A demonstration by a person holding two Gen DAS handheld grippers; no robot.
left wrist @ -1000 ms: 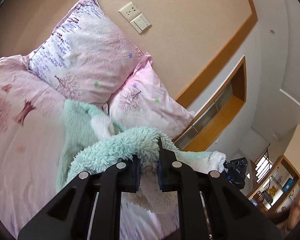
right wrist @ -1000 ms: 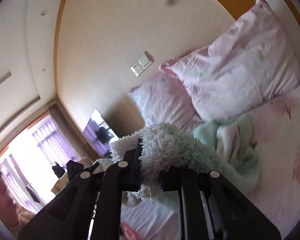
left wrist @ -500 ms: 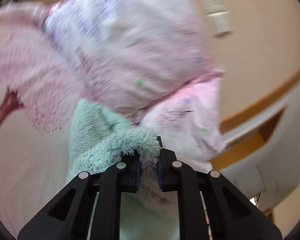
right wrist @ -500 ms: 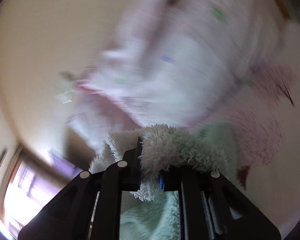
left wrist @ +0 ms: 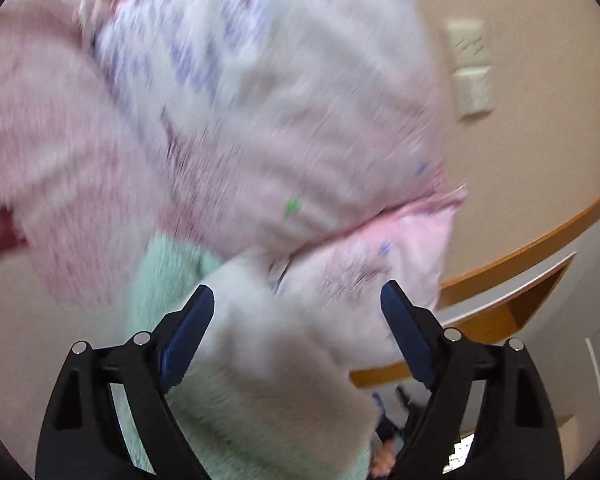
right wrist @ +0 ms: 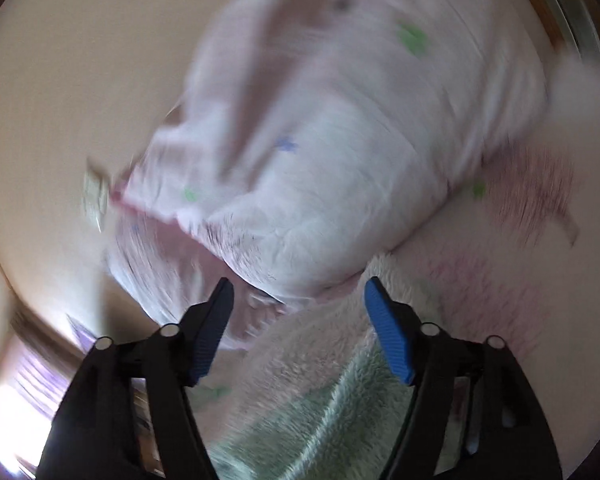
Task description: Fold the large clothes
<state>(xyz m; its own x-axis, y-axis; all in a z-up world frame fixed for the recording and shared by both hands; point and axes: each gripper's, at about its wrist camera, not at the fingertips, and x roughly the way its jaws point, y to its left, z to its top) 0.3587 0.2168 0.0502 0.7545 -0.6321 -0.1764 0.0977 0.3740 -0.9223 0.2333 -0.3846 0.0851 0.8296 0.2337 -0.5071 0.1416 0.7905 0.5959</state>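
A fluffy mint-green and white garment [left wrist: 260, 392] lies on the pink bed below both grippers, close to the pillows. My left gripper [left wrist: 298, 320] is open and empty, its jaws wide apart just above the garment's white edge. In the right wrist view the same garment [right wrist: 312, 392] lies under my right gripper [right wrist: 298, 316], which is also open and empty. Both views are blurred by motion.
Two pink patterned pillows [left wrist: 268, 120] lean against the beige wall right ahead; they also show in the right wrist view [right wrist: 340, 140]. The pink bedsheet [right wrist: 532, 280] spreads around the garment. Wall switches [left wrist: 470, 68] and a wooden ledge [left wrist: 512, 308] are at the right.
Both grippers held the garment's fluffy edge and have now opened, letting it drop onto the bed. Both have swung down and forward towards the pillows.
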